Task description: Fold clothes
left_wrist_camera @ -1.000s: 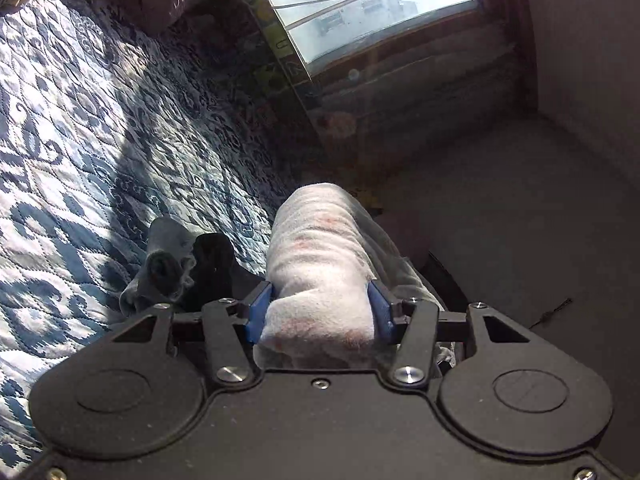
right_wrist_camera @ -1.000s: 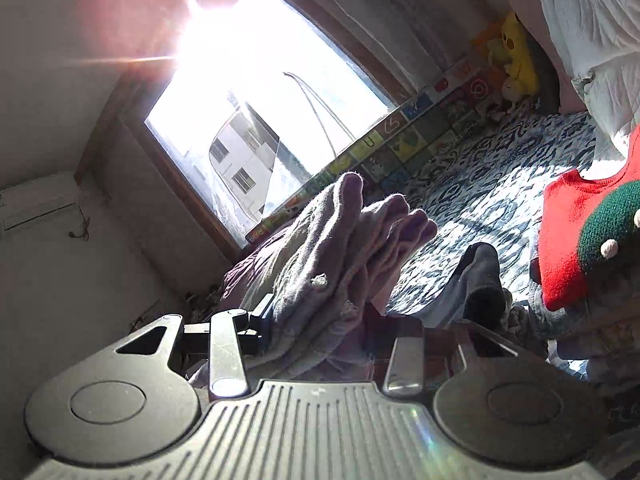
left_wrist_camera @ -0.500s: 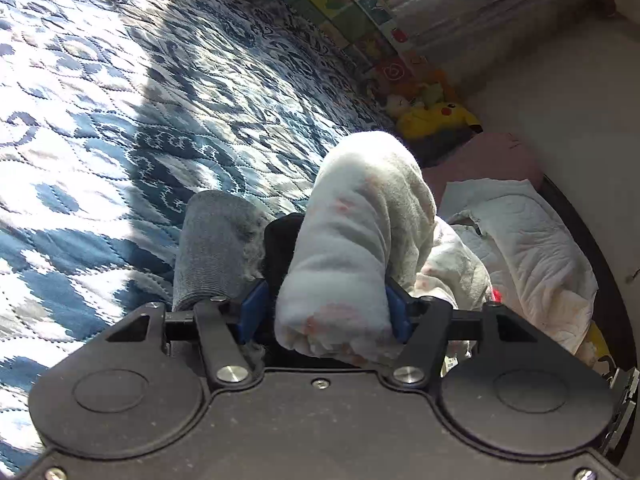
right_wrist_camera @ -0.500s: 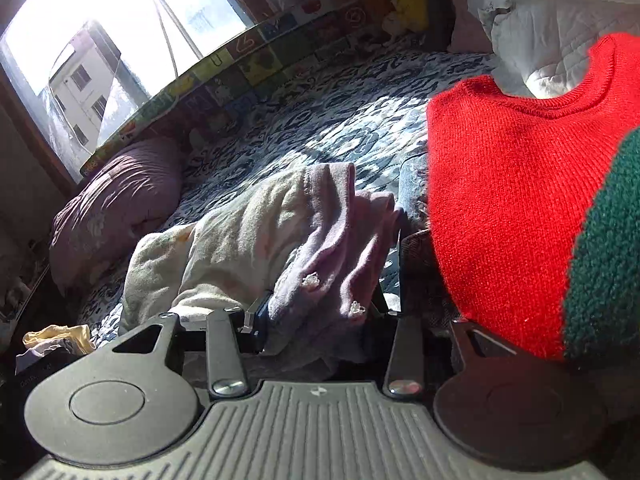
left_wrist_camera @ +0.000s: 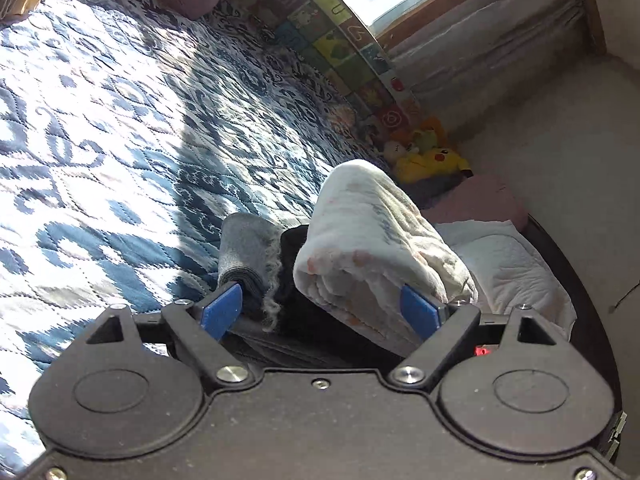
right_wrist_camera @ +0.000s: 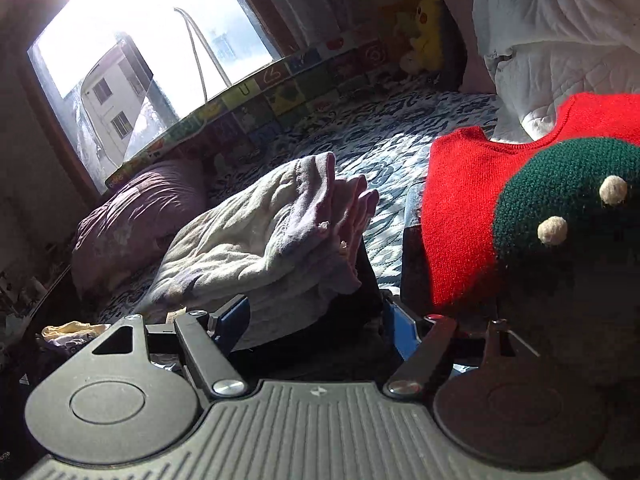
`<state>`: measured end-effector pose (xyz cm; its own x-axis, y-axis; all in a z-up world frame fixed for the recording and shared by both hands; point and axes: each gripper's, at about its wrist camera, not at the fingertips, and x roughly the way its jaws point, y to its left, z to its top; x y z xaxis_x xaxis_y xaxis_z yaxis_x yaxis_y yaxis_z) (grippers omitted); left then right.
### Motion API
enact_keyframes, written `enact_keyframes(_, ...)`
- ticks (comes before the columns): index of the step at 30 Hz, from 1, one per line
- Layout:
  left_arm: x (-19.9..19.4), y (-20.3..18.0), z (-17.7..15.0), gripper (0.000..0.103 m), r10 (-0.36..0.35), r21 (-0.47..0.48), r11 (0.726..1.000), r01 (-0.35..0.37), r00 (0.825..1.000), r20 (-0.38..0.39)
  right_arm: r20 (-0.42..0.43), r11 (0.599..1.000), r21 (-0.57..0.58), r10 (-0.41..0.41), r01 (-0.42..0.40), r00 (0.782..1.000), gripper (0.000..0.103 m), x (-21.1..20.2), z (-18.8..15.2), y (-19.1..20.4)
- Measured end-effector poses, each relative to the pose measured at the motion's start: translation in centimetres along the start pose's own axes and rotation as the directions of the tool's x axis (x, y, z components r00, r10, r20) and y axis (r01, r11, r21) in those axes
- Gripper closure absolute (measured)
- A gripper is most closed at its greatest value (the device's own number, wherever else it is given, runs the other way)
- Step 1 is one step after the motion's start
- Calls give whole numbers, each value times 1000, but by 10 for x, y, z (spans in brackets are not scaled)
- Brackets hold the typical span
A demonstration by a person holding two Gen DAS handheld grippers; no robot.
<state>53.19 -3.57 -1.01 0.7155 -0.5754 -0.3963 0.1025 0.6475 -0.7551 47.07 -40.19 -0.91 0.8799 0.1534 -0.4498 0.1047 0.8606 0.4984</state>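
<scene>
Clothes (left_wrist_camera: pixel 372 236) lie folded on the quilt (left_wrist_camera: pixel 100 128), between the left gripper's (left_wrist_camera: pixel 320 312) wide-open jaws, beside grey cloth (left_wrist_camera: pixel 244 248). Only the right view shows a red sweater (right_wrist_camera: pixel 480 208); right gripper (right_wrist_camera: pixel 316 320) open around the clothes (right_wrist_camera: pixel 280 232).

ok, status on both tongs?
Left tongs open, pale folded garment resting between. Right tongs open, same garment on quilt. Red sweater close right.

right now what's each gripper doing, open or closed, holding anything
Left gripper: jaws open, folded white garment resting between them, not clamped.
Right gripper: jaws open, pale folded garment lying loose between them.
</scene>
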Motion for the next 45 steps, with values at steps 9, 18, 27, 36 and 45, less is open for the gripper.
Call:
enact_keyframes(9,-166,-3,-73,3,14,95,995,-15,1000,7,-159,996,-26,84,-89,984,1,-133,-80,37)
enact_keyframes(18,-324,-25,-156,0,232,328,909,-256,966,111,-244,992,-130,-26,-6,969,0,-247,-155,93)
enact_keyframes(27,-385,-64,-234,0,441,506,676,-536,844,305,-260,940,-337,-141,48,955,0,-317,-213,134)
enact_keyframes(36,-411,-75,-261,0,424,481,730,-486,873,239,-198,926,-372,-144,62,969,0,-365,-230,146)
enact_keyframes(45,-424,-87,-287,0,480,458,715,-529,847,229,-132,923,-380,-124,65,983,0,-399,-235,153)
